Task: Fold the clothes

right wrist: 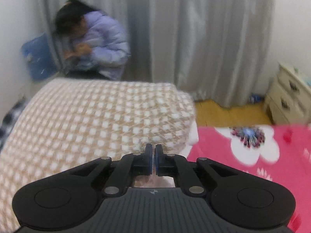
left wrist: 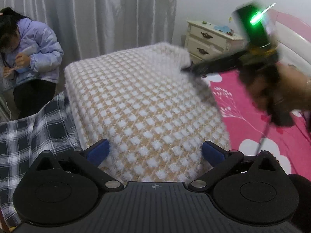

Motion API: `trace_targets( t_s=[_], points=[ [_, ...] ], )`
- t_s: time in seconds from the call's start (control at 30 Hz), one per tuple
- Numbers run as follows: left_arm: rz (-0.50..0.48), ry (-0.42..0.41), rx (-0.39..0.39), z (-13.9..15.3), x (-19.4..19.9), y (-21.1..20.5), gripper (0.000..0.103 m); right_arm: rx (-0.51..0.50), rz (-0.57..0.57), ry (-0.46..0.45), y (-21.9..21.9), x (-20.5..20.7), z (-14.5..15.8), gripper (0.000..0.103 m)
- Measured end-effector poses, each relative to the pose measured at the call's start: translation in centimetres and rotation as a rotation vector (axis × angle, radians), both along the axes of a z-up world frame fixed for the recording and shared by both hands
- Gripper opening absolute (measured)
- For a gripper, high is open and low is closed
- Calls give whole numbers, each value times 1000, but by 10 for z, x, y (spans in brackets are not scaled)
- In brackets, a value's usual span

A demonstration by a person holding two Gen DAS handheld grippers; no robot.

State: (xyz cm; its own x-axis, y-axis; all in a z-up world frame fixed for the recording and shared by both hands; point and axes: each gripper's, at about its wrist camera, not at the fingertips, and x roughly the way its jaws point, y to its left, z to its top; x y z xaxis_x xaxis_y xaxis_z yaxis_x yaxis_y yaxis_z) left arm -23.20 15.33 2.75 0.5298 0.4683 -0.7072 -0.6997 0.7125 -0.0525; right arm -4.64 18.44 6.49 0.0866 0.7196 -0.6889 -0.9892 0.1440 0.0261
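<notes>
The beige-and-white checked fleece garment (left wrist: 143, 104) lies spread over the pink floral bedsheet (left wrist: 252, 128), covering the bed's left part, its far edge toward the curtain (left wrist: 101, 15). My left gripper (left wrist: 155, 151) hovers low over its near end, blue pads (left wrist: 98, 151) spread wide, nothing between them. My right gripper (right wrist: 153, 160) sits at the garment's right edge beside the pink sheet; I read its jaws as closed together, with no cloth visible between the pads. A plaid cloth (left wrist: 33, 136) lies left. A cream nightstand (left wrist: 210, 40) stands beyond. A person in a lilac puffer jacket (left wrist: 38, 46) sits by the curtain.
</notes>
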Motion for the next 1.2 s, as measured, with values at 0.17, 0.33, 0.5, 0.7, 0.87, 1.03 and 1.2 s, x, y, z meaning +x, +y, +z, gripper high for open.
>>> trace_targets(
  t_s=[0.17, 0.33, 0.5, 0.7, 0.87, 1.03, 1.2],
  points=[
    [18, 7, 6, 9, -8, -6, 96, 85, -9, 75, -56, 1, 50, 4],
    [23, -34, -66, 35, -34, -24, 97, 48, 75, 155, -116, -19, 54, 6],
    [98, -44, -114, 48, -44, -54, 103, -117, -89, 332, -161, -38, 17, 26],
    [278, 56, -103, 46, -32, -72, 103, -195, -202, 279, -187, -66, 3, 58],
    [357, 117, -124, 45, -28, -70, 103, -204, -236, 254, -191, -73, 12, 70],
    [459, 174, -161, 45, -32, -63, 103, -199, -201, 209, -192, -85, 18, 80],
    [552, 199, -166, 44, -36, -51, 103, -193, -166, 171, -183, -94, 19, 86]
  ],
)
